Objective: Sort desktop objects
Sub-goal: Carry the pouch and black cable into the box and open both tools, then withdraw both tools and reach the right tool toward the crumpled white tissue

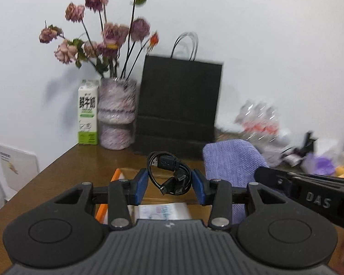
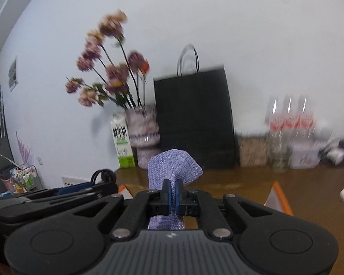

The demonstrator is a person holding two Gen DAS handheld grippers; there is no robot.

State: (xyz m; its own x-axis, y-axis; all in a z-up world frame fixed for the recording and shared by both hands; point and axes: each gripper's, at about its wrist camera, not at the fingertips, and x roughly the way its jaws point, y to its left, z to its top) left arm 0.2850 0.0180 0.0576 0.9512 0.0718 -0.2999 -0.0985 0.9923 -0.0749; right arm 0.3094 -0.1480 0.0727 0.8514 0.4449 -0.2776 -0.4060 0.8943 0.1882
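My left gripper (image 1: 169,186) is shut on a coiled black USB cable (image 1: 169,176); the blue pads press its sides and the coil stands up between them, above the brown desk (image 1: 80,165). My right gripper (image 2: 172,196) is shut on a lilac knitted cloth (image 2: 174,167), which bunches up above the pads and hangs below them. In the left wrist view that cloth (image 1: 231,162) and the right gripper's black body show at the right. The left gripper's arm and cable (image 2: 103,176) show at the left of the right wrist view.
At the back stand a black paper bag (image 1: 178,107), a vase of dried flowers (image 1: 117,114) and a milk carton (image 1: 87,114). Clear bottles (image 2: 289,123) and small clutter fill the right. An orange-edged box (image 1: 117,178) lies under the grippers, its other corner (image 2: 279,197) at right.
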